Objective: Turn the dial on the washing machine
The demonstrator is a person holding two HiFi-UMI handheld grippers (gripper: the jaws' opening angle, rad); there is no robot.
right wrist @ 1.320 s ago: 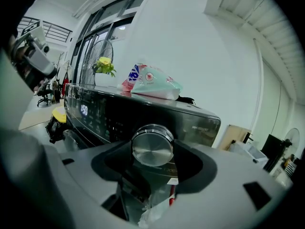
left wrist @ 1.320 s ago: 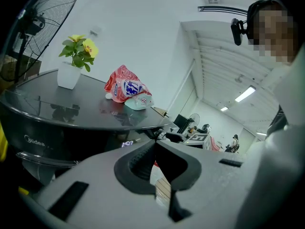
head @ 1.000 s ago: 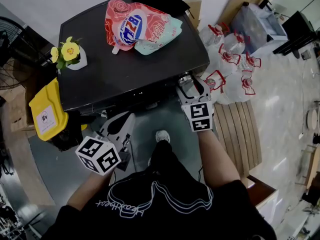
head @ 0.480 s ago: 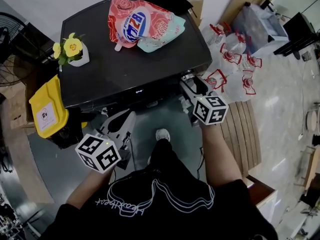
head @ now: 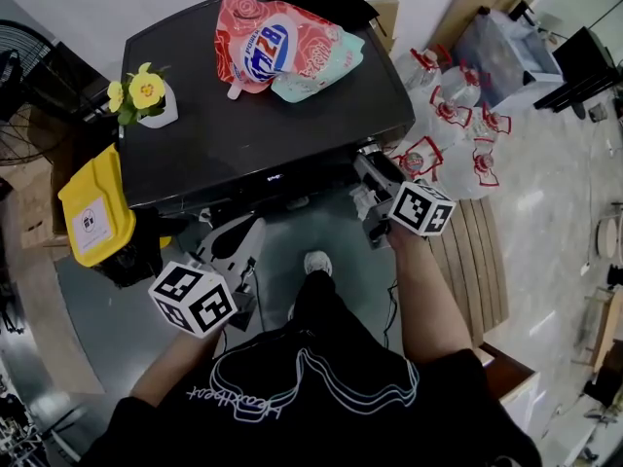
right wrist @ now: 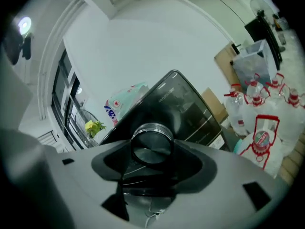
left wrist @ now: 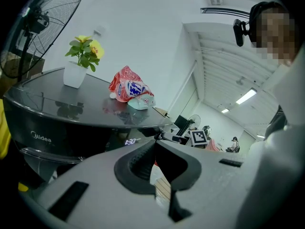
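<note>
The left tool, pressed together and empty, hangs low in front of the washer, apart from it. It has no part in this step and is best kept clear. The dial sits at the washer's front right corner, and the right tool pinches it from both sides, canted to one side. To turn it well, I judge: roll the wrist about the dial's own axis, hold the pinch firm so the pads don't slip on the smooth rim, avoid pulling outward, and watch the display for the setting.
</note>
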